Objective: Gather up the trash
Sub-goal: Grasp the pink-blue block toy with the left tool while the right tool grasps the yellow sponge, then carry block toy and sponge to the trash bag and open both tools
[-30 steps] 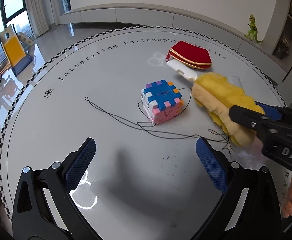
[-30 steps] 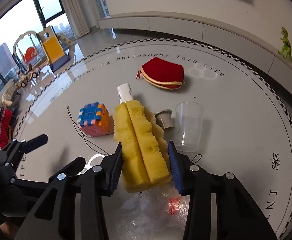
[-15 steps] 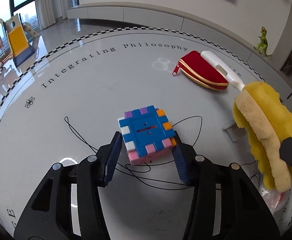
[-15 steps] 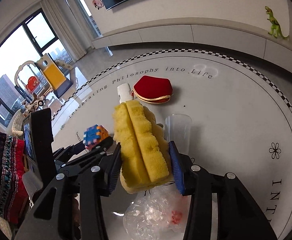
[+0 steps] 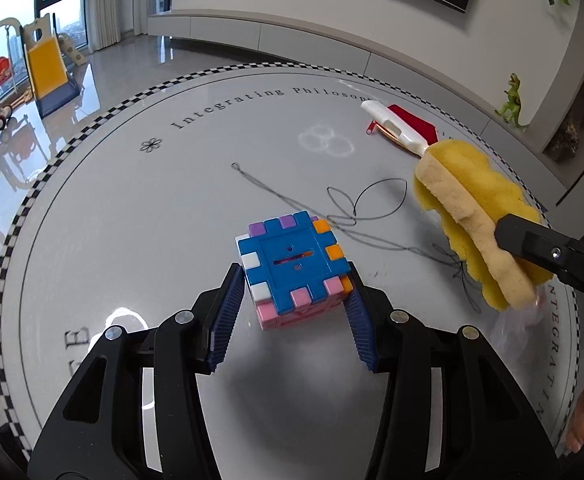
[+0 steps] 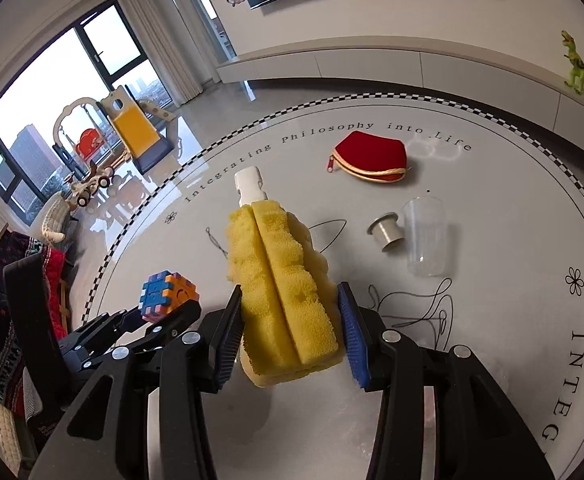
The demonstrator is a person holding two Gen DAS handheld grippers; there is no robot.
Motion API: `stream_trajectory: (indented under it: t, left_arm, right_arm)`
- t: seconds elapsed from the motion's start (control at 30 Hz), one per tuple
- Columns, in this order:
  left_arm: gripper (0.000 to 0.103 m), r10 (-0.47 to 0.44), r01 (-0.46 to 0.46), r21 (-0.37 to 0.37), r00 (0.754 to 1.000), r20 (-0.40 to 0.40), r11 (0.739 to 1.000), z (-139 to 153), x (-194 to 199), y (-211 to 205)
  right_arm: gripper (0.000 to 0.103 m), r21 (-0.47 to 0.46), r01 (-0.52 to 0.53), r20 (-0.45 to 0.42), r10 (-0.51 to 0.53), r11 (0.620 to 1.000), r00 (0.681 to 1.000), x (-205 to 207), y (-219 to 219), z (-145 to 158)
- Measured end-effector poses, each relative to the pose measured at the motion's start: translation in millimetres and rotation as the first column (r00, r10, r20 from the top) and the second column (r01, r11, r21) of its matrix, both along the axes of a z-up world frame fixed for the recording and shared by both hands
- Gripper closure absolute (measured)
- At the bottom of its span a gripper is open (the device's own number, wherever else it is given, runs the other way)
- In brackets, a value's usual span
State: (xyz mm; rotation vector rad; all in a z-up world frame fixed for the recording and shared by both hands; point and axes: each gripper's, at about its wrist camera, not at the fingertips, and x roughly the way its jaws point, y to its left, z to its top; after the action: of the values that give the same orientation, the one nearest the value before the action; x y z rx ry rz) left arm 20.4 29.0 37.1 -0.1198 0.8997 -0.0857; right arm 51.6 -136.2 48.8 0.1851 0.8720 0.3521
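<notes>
One puzzle cube (image 5: 296, 268), one sponge brush (image 6: 281, 288), one red pouch (image 6: 370, 156), one cup (image 6: 426, 236), one spool (image 6: 386, 234), perhaps one thread (image 5: 372, 200).

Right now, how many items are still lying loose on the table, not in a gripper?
4: red pouch at the far side, thread spool beside the clear cup on the right, black thread trailing across the middle. More may hide behind the grippers.

Bright, even daylight from tall windows (image 6: 63, 120) at left. Glare patches on glossy floor (image 5: 103, 80) and white table (image 5: 131, 208). Soft shadow beneath left gripper (image 5: 296, 300). Strong fisheye curvature, dark vignetted corners. Thin cord (image 5: 292, 200) slightly blurred; otherwise sharp focus.
</notes>
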Motion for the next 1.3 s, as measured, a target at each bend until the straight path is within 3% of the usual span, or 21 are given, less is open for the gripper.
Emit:
stream_trajectory:
  t: [0.2, 0.37, 0.67, 0.97, 1.3]
  left_arm:
    - [0.054, 0.015, -0.015, 0.027, 1.000, 0.016, 1.000, 8, -50, 29]
    - [0.054, 0.035, -0.036, 0.034, 0.999, 0.032, 0.999, 15, -90, 56]
    - [0.054, 0.154, -0.157, 0.058, 0.986, 0.058, 0.986, 16, -185, 120]
    - [0.054, 0.311, -0.313, 0.065, 0.950, 0.041, 0.947, -6, -275, 193]
    - [0.054, 0.478, -0.474, 0.082, 0.877, -0.048, 0.877, -48, -355, 254]
  right_arm:
    - [0.056, 0.023, -0.062, -0.010, 0.062, 0.998, 0.998, -49, 42, -6]
    - [0.056, 0.011, -0.124, 0.011, 0.124, 0.992, 0.992, -89, 81, 6]
    - [0.056, -0.004, -0.281, 0.031, 0.281, 0.960, 0.959, -166, 163, 18]
    - [0.056, -0.017, -0.462, -0.032, 0.461, 0.887, 0.887, -245, 250, -4]
    - [0.056, -0.085, -0.621, -0.086, 0.615, 0.779, 0.784, -317, 323, -33]
